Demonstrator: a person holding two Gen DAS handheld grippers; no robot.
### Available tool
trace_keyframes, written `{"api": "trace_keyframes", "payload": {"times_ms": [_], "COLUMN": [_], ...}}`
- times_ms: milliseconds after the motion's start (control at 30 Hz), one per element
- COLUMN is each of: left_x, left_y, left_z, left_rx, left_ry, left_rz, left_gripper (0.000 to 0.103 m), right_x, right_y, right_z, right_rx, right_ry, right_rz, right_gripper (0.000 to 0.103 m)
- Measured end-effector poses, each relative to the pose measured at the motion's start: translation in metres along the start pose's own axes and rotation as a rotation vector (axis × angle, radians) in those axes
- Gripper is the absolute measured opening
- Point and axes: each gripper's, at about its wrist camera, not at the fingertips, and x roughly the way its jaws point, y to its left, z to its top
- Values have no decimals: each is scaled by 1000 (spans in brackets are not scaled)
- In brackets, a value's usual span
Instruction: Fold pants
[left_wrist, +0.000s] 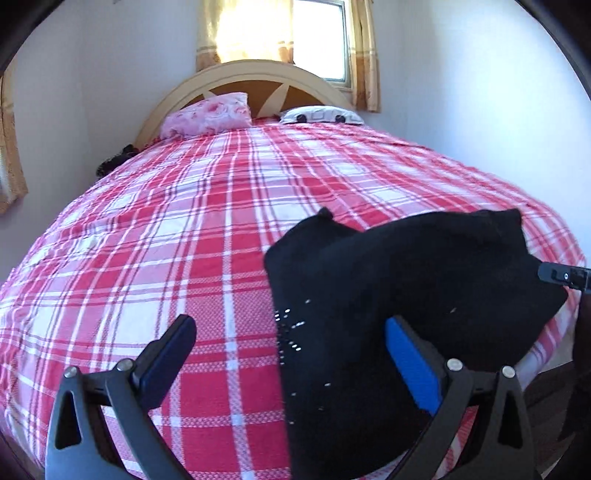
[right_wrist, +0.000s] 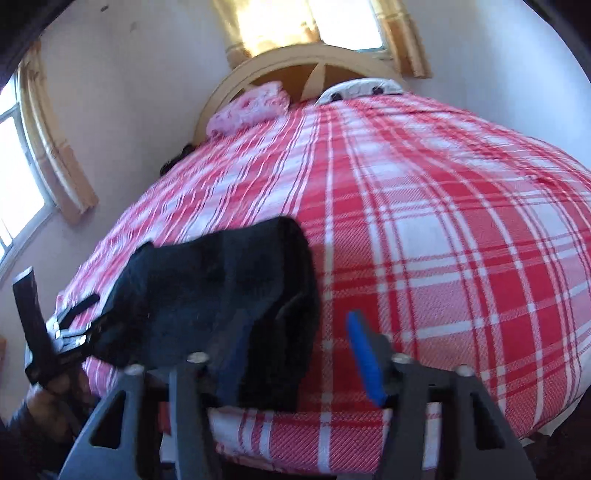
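Nothing to read here: no lettering, label, brand or number shows up in either wrist view.

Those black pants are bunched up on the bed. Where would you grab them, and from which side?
Probably the black pants are best taken at the thin folded edge nearest the foot of the checked bedspread, coming in low from that end. The heap humps up in the middle, too thick to pinch, while its rim lies flat. The left gripper, jaws wide, already straddles the heap's left edge.

We saw a bed (left_wrist: 184, 229) with a red checked sheet; black pants (left_wrist: 406, 280) and two pillows (left_wrist: 207, 116) lay on it.
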Motion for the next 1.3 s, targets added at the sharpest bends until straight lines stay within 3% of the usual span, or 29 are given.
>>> {"api": "trace_keyframes", "payload": {"times_ms": [67, 367, 600, 767, 967, 1033, 1100, 1300], "left_x": [2, 16, 19, 16, 10, 9, 11, 27], "left_y": [1, 8, 11, 16, 18, 20, 22, 12], "left_z": [-3, -1, 9, 3, -8, -10, -9, -3], "left_rx": [-5, -16, 0, -17, -42, -65, -82, -54], "left_ry": [8, 53, 54, 55, 54, 52, 61, 69], "left_rz": [-21, -52, -37, -49, -84, -130, -157, -154], "left_gripper": [103, 103, 103, 103, 103, 103, 103, 103], "right_x": [9, 18, 14, -11, -20, -9, 3, 35], "right_y": [1, -3, -9, -1, 37, 54, 63, 41], "right_z": [-4, -6, -5, 8, 32, 41, 46, 40], "right_rx": [-23, -69, -46, -35, -81, -112, -137, -101], "right_ry": [30, 46, 40, -39, -90, -61, -41, 42], "right_rz": [-23, -91, -76, -115, -63, -33, -68, -87], "right_gripper": [38, 38, 41, 43, 43, 43, 44, 46]}}
